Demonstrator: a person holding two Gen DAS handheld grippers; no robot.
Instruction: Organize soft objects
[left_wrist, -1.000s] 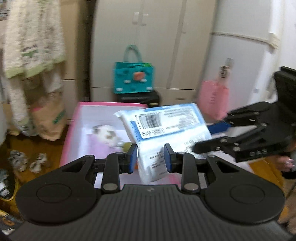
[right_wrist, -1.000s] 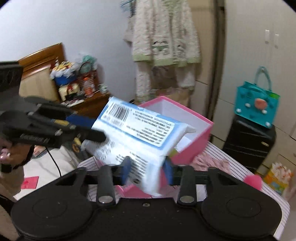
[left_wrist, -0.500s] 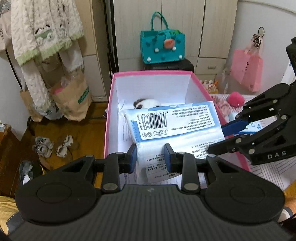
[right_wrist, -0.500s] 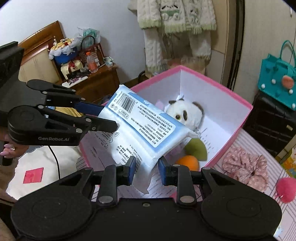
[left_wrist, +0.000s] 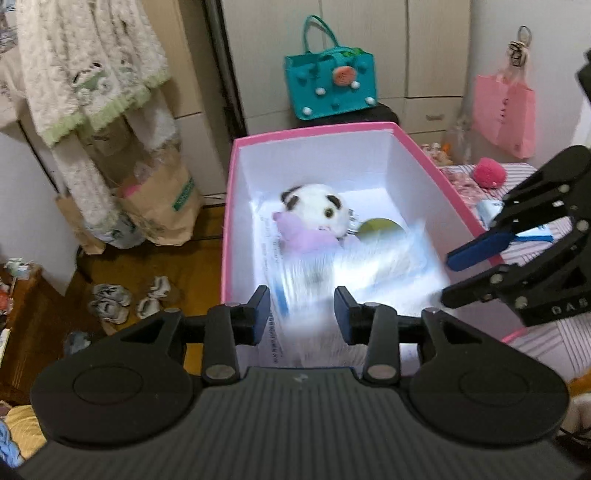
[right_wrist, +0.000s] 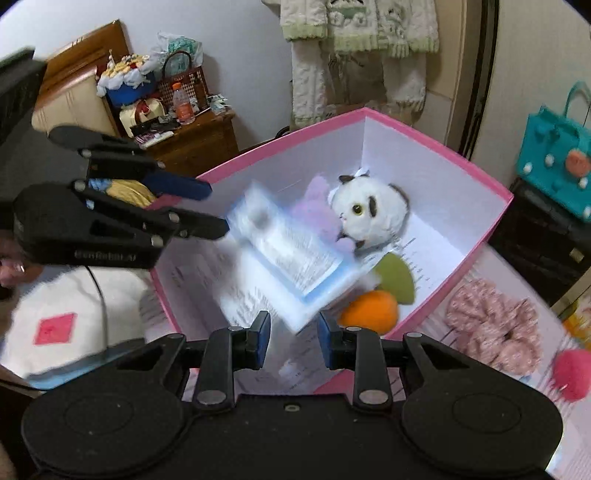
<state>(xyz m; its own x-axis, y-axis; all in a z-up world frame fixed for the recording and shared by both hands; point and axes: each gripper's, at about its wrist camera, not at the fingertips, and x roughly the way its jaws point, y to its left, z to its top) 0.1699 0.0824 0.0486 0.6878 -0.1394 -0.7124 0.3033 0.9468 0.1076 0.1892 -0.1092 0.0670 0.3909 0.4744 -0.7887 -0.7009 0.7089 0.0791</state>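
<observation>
Left wrist view, nearest first: left gripper (left_wrist: 301, 314) has its jaws spread, nothing between the pads; half a second ago they were clamped on the blue-and-white tissue pack (left_wrist: 354, 266), which is now a motion-blurred streak below them, inside the pink box (left_wrist: 231, 206). Right wrist view agrees: right gripper (right_wrist: 291, 338) jaws are also parted and empty, where before they pinched the pack's other edge; the tissue pack (right_wrist: 291, 254) appears tilted and blurred, apparently mid-drop, so its final lie cannot be read yet. Both released at about the same instant, over the box's near half. Next in: pack sits just beside the panda plush (right_wrist: 369, 218) with its lilac piece, and partly over the green soft piece (right_wrist: 397, 278) and orange soft piece (right_wrist: 369, 312); whether it touches them is unclear from the blur. Farther out, on the striped surface (right_wrist: 443, 325) beside the box, a pink scrunchie (right_wrist: 495, 325) and a red-pink pompom (right_wrist: 570, 373) remain outside. Judgement: pack placement is effectively done; the scrunchie and pompom look like the next candidates. Background: teal bag (left_wrist: 330, 86) against the wardrobe.
</observation>
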